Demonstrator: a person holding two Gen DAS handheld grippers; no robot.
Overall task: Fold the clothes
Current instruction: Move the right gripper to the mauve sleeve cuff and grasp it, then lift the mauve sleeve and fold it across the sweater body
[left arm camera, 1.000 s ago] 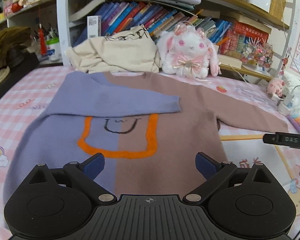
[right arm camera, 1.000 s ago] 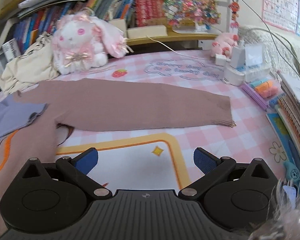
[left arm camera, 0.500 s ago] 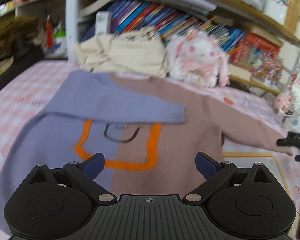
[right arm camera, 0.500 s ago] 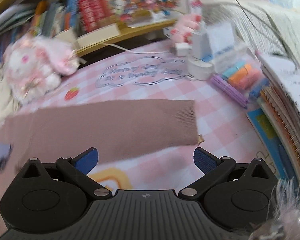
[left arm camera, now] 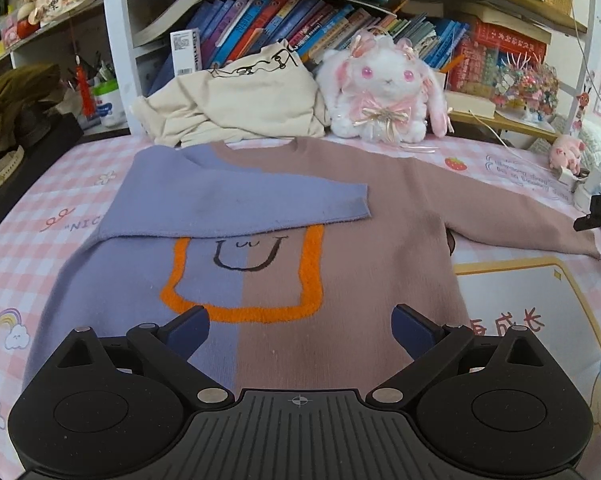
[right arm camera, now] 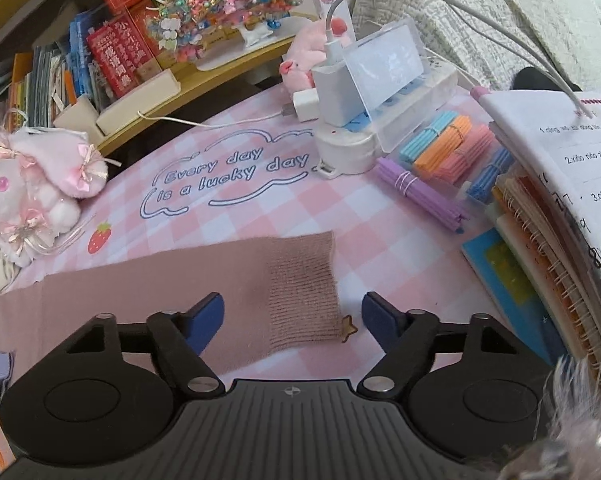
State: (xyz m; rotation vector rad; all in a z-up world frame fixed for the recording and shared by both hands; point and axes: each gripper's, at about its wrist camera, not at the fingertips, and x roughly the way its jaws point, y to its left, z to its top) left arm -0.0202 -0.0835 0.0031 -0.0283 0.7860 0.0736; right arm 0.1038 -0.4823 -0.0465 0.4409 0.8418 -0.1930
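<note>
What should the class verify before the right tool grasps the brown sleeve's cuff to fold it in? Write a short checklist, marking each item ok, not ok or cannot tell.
1. Right tool open wide enough for the cuff: ok.
2. Ribbed cuff lies between its fingers: ok, though whether they touch the cloth: cannot tell.
3. Purple sleeve already folded across the sweater's chest: ok.
4. Brown sleeve lying flat and outstretched: ok.
5. Left tool open, holding nothing, over the sweater's hem: ok.
6. Room around the cuff: not ok; the purple stick bundle and the stacked notebooks lie close by.
</note>
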